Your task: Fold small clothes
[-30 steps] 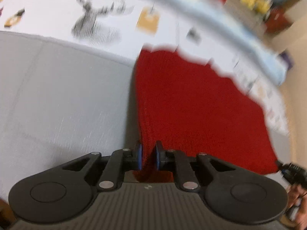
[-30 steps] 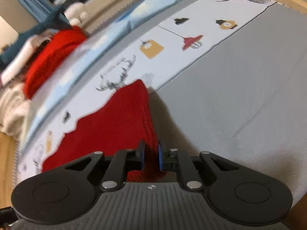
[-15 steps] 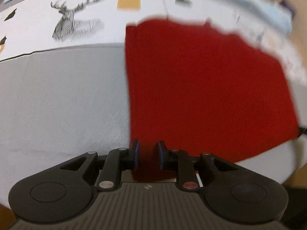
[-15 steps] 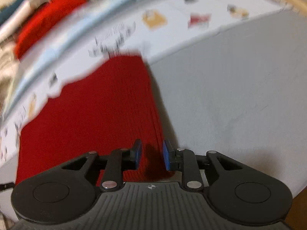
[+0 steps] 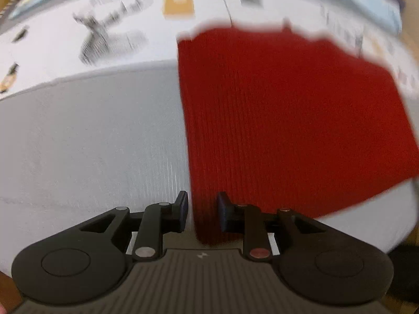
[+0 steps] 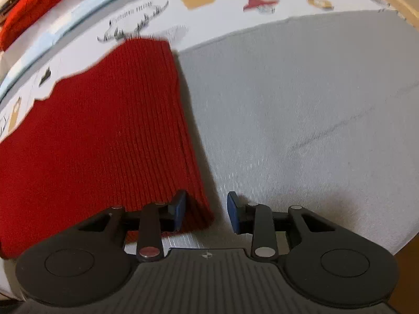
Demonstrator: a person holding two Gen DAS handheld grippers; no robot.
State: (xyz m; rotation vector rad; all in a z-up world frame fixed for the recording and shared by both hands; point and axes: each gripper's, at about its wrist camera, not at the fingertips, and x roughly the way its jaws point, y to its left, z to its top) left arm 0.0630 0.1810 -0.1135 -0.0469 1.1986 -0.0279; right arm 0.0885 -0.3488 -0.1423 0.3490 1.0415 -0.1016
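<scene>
A red ribbed knit garment [image 5: 282, 120] lies flat on a grey sheet; it also shows in the right wrist view [image 6: 104, 136]. My left gripper [image 5: 201, 213] is open over the garment's near left corner, the cloth lying loose between the jaws. My right gripper [image 6: 207, 210] is open over the garment's near right corner, and the cloth edge lies between the jaws without being pinched.
The grey sheet [image 6: 301, 110] covers the near surface. Behind it lies a white printed cloth [image 5: 110, 34] with a deer and lamp pictures. A second red garment [image 6: 39, 2] sits on a pile at the far left of the right wrist view.
Both grippers were shut on the garment's near corners a second ago. They lowered it flat onto the sheet and opened, letting go.
</scene>
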